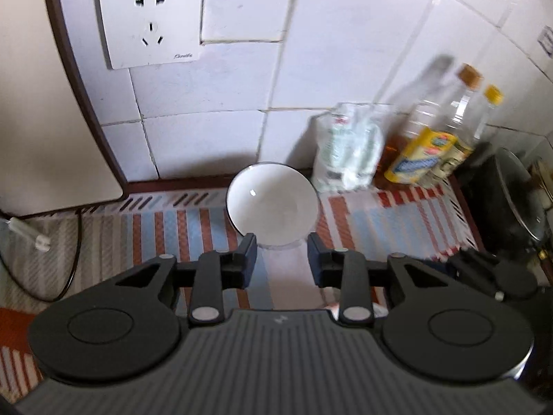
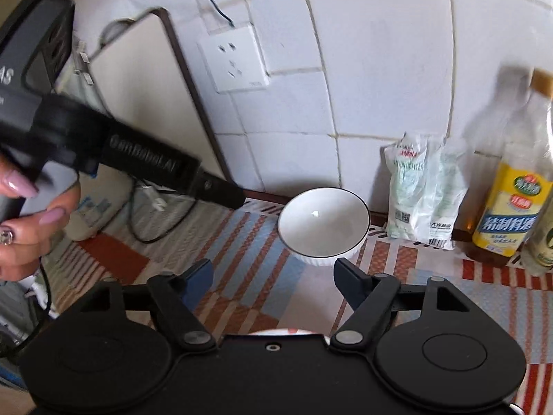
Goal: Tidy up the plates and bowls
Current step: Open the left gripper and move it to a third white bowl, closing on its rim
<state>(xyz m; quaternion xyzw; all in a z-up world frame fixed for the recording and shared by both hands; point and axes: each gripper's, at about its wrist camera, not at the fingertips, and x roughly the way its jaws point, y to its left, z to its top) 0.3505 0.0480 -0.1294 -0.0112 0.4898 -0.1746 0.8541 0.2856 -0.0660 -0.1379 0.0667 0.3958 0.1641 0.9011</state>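
A white bowl [image 1: 272, 204] with a dark rim stands on the striped mat [image 1: 193, 228] near the tiled wall. My left gripper [image 1: 281, 245] is open, just in front of the bowl, with nothing between its blue pads. In the right wrist view the same bowl [image 2: 323, 223] sits ahead of my right gripper [image 2: 273, 271], which is open and empty above the mat. The left gripper's body [image 2: 103, 152] shows at the left of that view, held in a hand. A white rim edge [image 2: 276, 332] peeks out under the right gripper.
A plastic bag [image 1: 349, 148] and several oil bottles [image 1: 428, 145] stand against the wall to the right of the bowl. A dark pot [image 1: 508, 197] sits at far right. A white appliance [image 1: 45, 103] and a cable [image 1: 74, 259] are at left. A wall socket [image 1: 150, 24] is above.
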